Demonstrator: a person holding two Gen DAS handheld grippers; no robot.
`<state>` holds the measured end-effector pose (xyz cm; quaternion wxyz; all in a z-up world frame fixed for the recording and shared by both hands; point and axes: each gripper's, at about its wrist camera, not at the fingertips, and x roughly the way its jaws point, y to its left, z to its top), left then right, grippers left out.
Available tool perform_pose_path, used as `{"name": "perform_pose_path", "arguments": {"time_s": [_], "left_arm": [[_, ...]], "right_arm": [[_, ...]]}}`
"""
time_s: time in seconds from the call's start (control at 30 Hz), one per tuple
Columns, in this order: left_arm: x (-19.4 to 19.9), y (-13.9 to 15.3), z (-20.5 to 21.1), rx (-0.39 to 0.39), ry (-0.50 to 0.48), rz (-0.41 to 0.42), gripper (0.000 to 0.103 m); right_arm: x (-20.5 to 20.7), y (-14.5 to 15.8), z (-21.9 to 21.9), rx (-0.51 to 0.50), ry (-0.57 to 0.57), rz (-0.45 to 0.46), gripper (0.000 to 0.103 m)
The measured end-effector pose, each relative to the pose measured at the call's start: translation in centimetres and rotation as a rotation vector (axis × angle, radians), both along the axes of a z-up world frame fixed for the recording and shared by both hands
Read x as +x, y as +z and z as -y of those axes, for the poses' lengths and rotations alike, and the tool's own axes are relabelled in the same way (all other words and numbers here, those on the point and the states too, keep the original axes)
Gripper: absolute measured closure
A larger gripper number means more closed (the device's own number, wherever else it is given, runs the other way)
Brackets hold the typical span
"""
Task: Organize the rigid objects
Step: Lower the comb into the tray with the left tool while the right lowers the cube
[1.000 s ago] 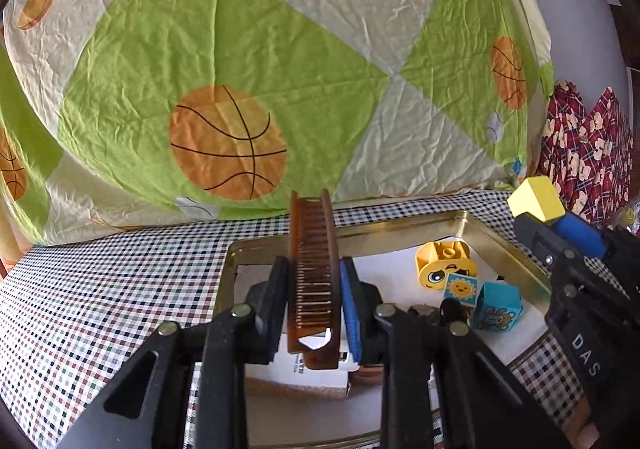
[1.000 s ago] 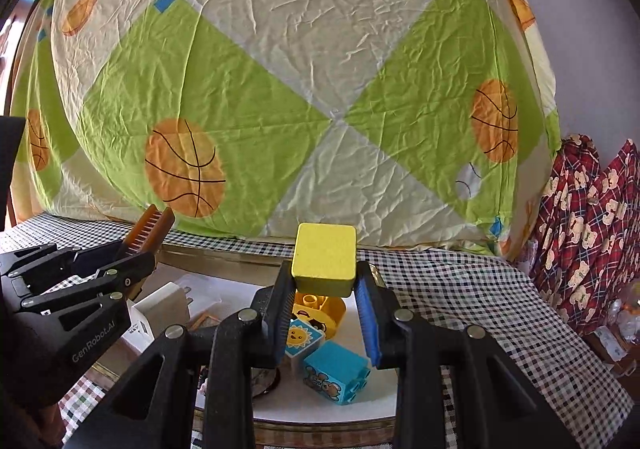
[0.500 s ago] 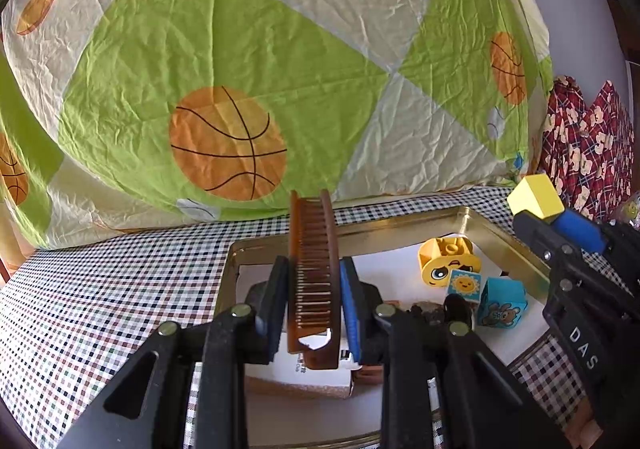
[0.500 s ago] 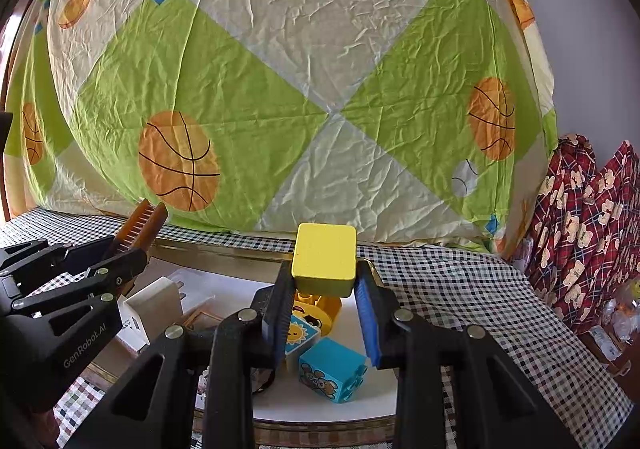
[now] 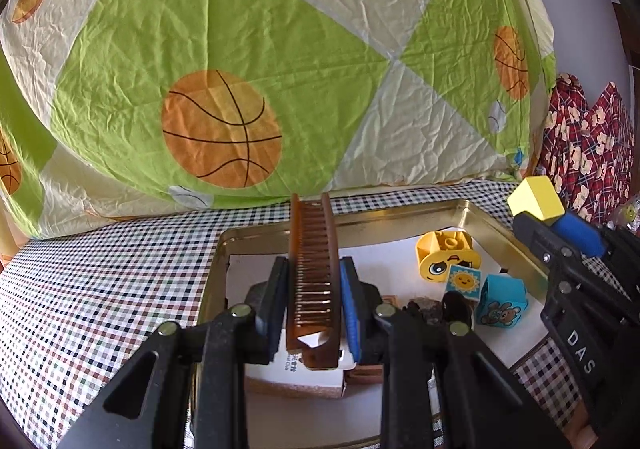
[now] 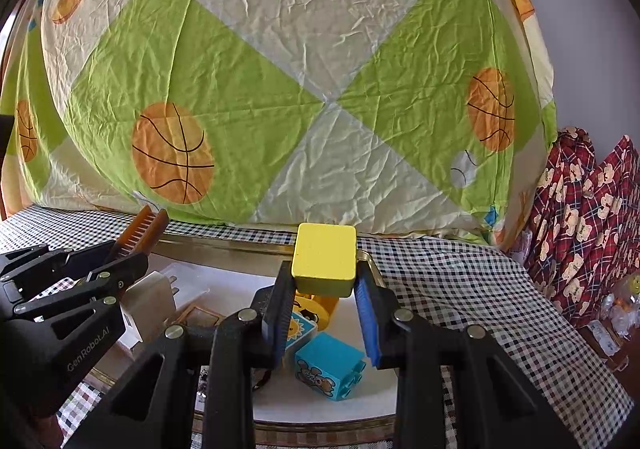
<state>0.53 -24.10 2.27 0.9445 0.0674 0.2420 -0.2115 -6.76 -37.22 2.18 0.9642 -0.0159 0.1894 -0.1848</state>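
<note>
My left gripper [image 5: 314, 273] is shut on a brown folding comb [image 5: 313, 249] that sticks forward over the gold tray [image 5: 400, 215]. My right gripper [image 6: 325, 281] is shut on a yellow block [image 6: 325, 259], held above the tray's right part. In the tray lie a yellow face brick [image 5: 447, 255], a sun tile [image 5: 463, 281] and a blue bear brick [image 6: 329, 365]. In the right wrist view the left gripper [image 6: 136, 245] with the comb [image 6: 142, 229] shows at the left. The left wrist view has the right gripper [image 5: 550, 211] and the yellow block [image 5: 536, 197] at the right.
A white charger plug [image 6: 150, 303] and a small white box [image 5: 296, 371] also lie in the tray, with a dark object [image 5: 456, 303] beside the bricks. The tray rests on a checked cloth [image 5: 100, 289]. A basketball-print sheet [image 6: 320, 89] hangs behind, red patterned fabric [image 6: 584, 221] at the right.
</note>
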Motion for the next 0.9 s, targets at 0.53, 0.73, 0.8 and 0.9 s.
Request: {"name": "perform_pose_path", "arguments": {"time_s": [0.53, 0.73, 0.8, 0.9], "left_arm": [[1.4, -0.6, 0.9, 0.01, 0.006, -0.05, 0.079], [2.6, -1.0, 1.1, -0.003, 0.021, -0.067, 0.079], [2.8, -1.1, 1.3, -0.002, 0.024, -0.069, 0.079], [3.1, -1.2, 1.6, 0.004, 0.028, -0.071, 0.079]], "right_arm": [[2.8, -1.0, 1.0, 0.089, 0.012, -0.081, 0.07], [3.9, -1.4, 0.5, 0.083, 0.035, -0.123, 0.07], [4.1, -1.5, 0.5, 0.089, 0.042, -0.129, 0.07], [4.6, -1.7, 0.5, 0.096, 0.053, -0.142, 0.07]]}}
